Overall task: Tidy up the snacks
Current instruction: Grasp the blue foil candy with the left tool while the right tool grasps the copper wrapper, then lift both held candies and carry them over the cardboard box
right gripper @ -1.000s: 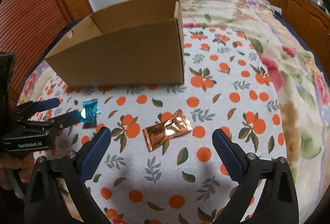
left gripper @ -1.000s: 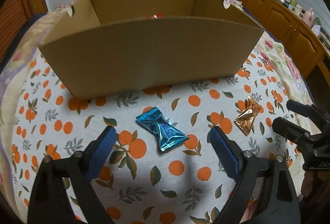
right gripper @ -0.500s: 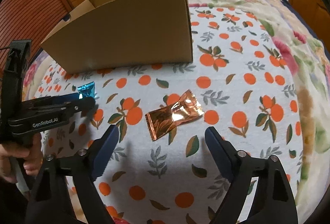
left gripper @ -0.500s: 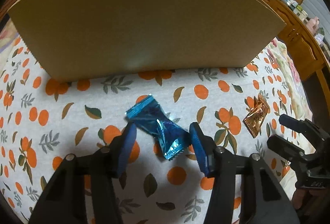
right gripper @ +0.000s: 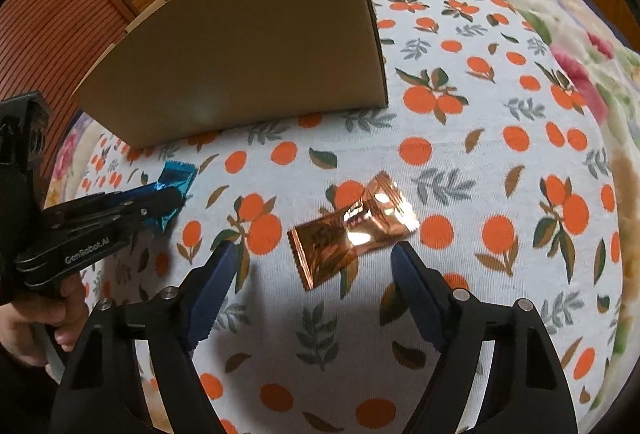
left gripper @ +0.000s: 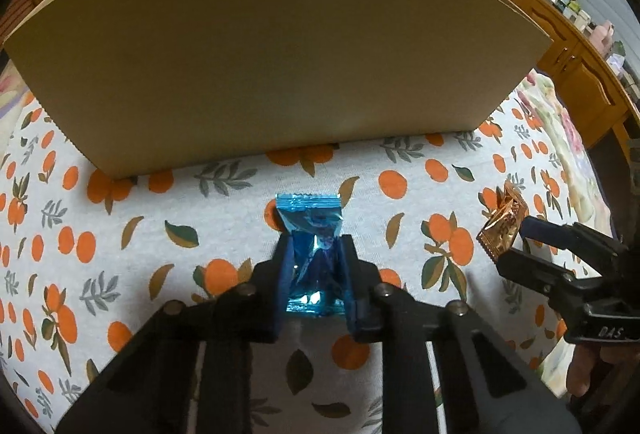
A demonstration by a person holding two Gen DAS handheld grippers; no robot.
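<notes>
A blue foil snack packet [left gripper: 310, 212] lies on the orange-print cloth in front of a tall cardboard box [left gripper: 280, 54]. My left gripper [left gripper: 316, 240] has its jaws closing on it, and the blue pads press the crumpled wrapper from both sides. The right wrist view shows that packet [right gripper: 176, 176] and the left gripper [right gripper: 168, 200] at far left. A copper foil packet [right gripper: 352, 232] lies flat just ahead of my right gripper [right gripper: 314, 250], whose jaws are closing but stand wide and do not touch it. The left wrist view has that packet [left gripper: 502, 222] at the right gripper's [left gripper: 514, 240] tips.
The box [right gripper: 240, 54] stands close behind both packets, and its front wall hides the inside. A wooden cabinet [left gripper: 580, 54] with small items on top runs along the right. A slatted wooden door [right gripper: 60, 14] is at left and a floral blanket [right gripper: 580, 34] at far right.
My left gripper came down over the blue packet and closed onto it, turning the packet lengthwise. My right gripper dropped closer to the copper packet and its jaws narrowed a little.
</notes>
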